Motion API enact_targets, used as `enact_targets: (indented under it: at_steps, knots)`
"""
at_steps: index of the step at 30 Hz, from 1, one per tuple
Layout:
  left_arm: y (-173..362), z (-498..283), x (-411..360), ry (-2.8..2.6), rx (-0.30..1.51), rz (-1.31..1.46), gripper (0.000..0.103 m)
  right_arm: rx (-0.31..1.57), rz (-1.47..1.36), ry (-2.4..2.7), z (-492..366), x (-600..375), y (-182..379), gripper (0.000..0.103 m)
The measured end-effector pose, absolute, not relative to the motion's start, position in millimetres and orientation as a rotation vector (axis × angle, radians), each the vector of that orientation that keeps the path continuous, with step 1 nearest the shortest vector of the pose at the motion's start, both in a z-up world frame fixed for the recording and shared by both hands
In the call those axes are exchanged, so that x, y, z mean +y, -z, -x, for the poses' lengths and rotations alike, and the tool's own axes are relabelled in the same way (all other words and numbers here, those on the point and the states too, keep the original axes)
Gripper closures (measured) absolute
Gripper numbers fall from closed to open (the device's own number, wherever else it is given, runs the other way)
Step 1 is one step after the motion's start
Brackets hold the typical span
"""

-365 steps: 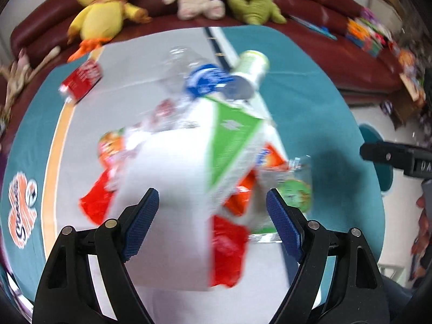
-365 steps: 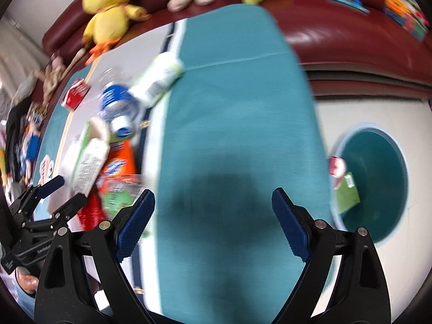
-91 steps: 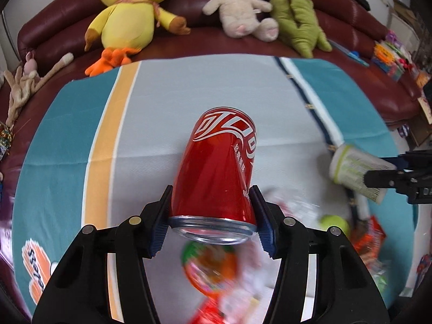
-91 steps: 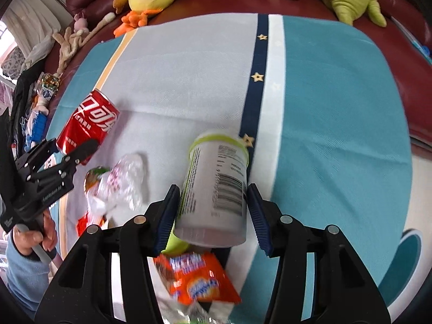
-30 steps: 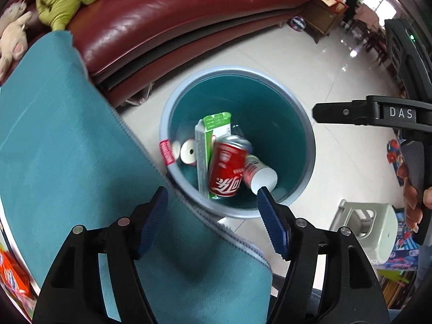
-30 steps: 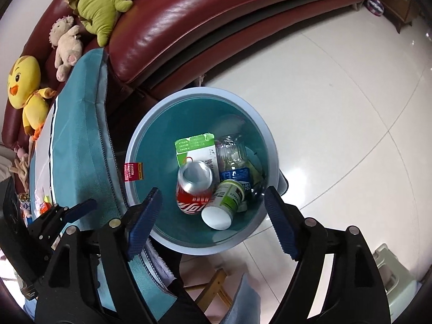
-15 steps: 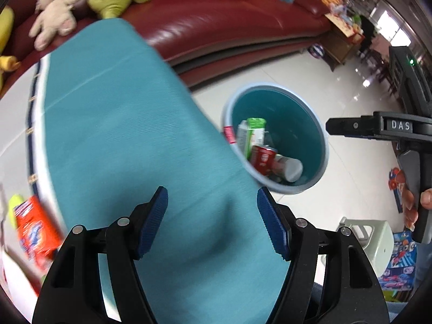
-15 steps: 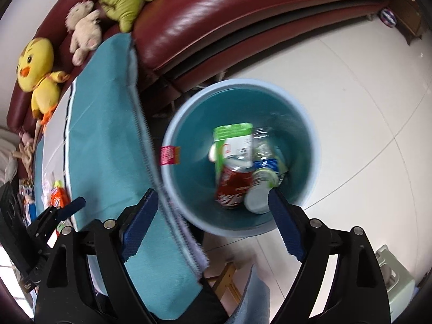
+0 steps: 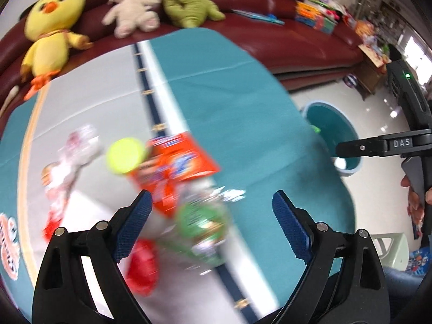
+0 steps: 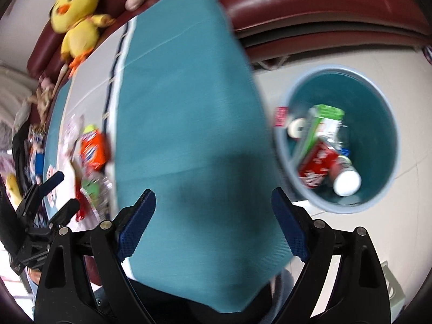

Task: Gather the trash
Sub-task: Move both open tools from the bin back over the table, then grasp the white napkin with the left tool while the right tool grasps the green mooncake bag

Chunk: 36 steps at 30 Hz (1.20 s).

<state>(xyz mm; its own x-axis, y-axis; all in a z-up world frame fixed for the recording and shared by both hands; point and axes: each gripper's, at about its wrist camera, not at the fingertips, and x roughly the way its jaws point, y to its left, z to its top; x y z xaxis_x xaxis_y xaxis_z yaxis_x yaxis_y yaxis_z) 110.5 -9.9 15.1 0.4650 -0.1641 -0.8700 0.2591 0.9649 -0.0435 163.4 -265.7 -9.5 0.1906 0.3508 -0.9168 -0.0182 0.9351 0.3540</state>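
The bin (image 10: pixel 383 102) holds a red can (image 10: pixel 317 166), green carton (image 10: pixel 322 120) and bottle (image 10: pixel 347 179). The left gripper (image 9: pixel 212 217) has empty jaws, opening; the right gripper (image 10: pixel 213 216) has its jaws spread, empty.

I count three plush toys on the sofa: one yellow duck (image 9: pixel 51 27), one pale bear-like toy (image 9: pixel 129 8) and one green one (image 9: pixel 186 0). On my bench I see one orange packet (image 9: pixel 175 162), one yellow-green round lid or ball (image 9: pixel 125 155), one green-labelled wrapper (image 9: pixel 201 224) and one red wrapper (image 9: pixel 141 267), plus blurred clear plastic I can't count. My one bin (image 10: pixel 388 189) holds one green-and-white carton (image 10: pixel 321 127), one red can (image 10: pixel 316 164), one white-based bottle (image 10: pixel 347 179) and one clear bottle, mostly hidden.
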Motion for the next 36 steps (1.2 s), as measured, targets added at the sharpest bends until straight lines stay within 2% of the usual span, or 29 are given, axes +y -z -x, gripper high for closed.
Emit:
enact_targets:
  at_steps: [7, 15, 27, 34, 35, 36]
  knots:
    - [-16, -87, 76, 0.124, 1.042, -0.083, 0.011, 1.400, -0.228, -0.371, -159, -190, 10, 0.020]
    - [14, -69, 154, 0.011, 1.090, -0.017, 0.011, 1.453, -0.174, -0.434, -155, -124, 23, 0.020]
    - [42, -62, 174, 0.050, 1.120, 0.073, 0.011, 1.491, -0.174, -0.446, -151, -64, 43, 0.020]
    - [48, -63, 180, 0.061, 1.124, 0.090, 0.011, 1.426, -0.143, -0.431, -152, -45, 45, 0.020]
    - [48, -63, 181, 0.061, 1.121, 0.088, 0.011, 1.414, -0.136, -0.428, -151, -43, 45, 0.025]
    - [48, -65, 181, 0.061, 1.117, 0.087, 0.011, 1.402, -0.126, -0.427, -151, -41, 45, 0.039]
